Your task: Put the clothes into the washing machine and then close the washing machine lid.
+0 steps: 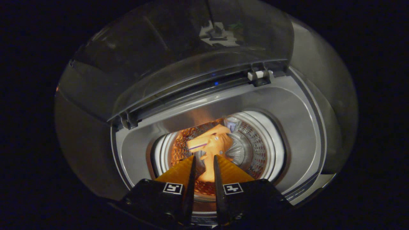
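Two tongs fingers, narrowly parted, pinch the orange garment.

The one thing here apart from the job is a pale reflection far off in the dark glass of the raised lid, right of its middle. It reads as a cluster of light blocky shapes with a faint greenish patch just to its right; what casts it is too blurred to tell
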The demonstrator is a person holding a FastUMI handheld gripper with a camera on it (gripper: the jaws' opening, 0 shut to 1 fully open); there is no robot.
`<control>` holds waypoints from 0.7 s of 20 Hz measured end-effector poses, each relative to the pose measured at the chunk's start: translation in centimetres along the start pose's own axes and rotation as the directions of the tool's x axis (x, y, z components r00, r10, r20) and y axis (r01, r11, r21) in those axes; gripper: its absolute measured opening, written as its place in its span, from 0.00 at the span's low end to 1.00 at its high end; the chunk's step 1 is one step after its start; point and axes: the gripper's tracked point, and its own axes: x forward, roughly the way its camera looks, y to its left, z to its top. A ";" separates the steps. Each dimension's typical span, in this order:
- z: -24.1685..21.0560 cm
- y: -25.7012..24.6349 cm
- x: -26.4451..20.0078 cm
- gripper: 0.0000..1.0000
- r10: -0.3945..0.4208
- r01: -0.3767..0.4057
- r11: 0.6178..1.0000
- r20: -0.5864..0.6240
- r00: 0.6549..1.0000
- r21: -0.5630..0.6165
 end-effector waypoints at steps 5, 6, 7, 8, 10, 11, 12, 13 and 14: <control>2.3 0.8 -6.1 0.39 0.020 -0.014 0.999 0.127 0.992 -0.049; 3.2 1.1 -8.0 0.47 0.020 -0.007 0.997 0.162 0.987 -0.079; 4.0 1.6 -9.6 0.48 0.024 -0.004 0.995 0.199 0.980 -0.099; 5.0 2.2 -11.9 0.48 0.028 0.002 0.992 0.246 0.969 -0.122; 7.2 4.0 -16.3 0.48 0.068 -0.011 0.986 0.339 0.938 -0.168; 8.7 5.1 -18.9 0.48 0.089 -0.011 0.981 0.391 0.916 -0.196; 10.2 6.1 -20.9 0.47 0.109 -0.011 0.975 0.438 0.892 -0.221; 12.1 7.1 -22.9 0.48 0.125 -0.003 0.970 0.486 0.865 -0.244; 13.8 8.0 -24.4 0.47 0.145 0.005 0.963 0.533 0.834 -0.270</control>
